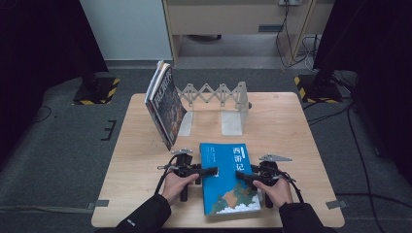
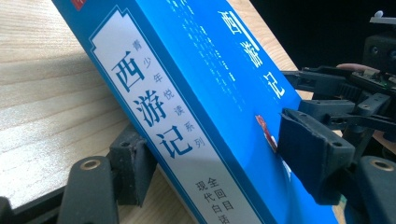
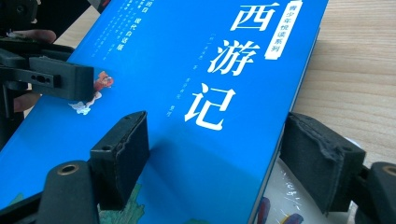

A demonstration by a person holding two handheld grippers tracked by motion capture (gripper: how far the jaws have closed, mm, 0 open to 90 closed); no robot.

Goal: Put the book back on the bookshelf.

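The blue book [image 1: 229, 177] lay lengthwise on the worktop [image 1: 291, 126]; left gripper [image 1: 210, 171] and right gripper [image 1: 244, 175] jaws pinched its opposite long edges.

Blue book [image 2: 201, 107] cut off by frame edges.

A: How is the high view set?
B: It is placed above the near edge of the table [image 1: 291, 111], facing forward and down, well back from the blue book [image 1: 228, 177].
A: And the gripper views?
B: Each is aimed close along its jaws at the blue book, from opposite sides; its cover is shared by all three.
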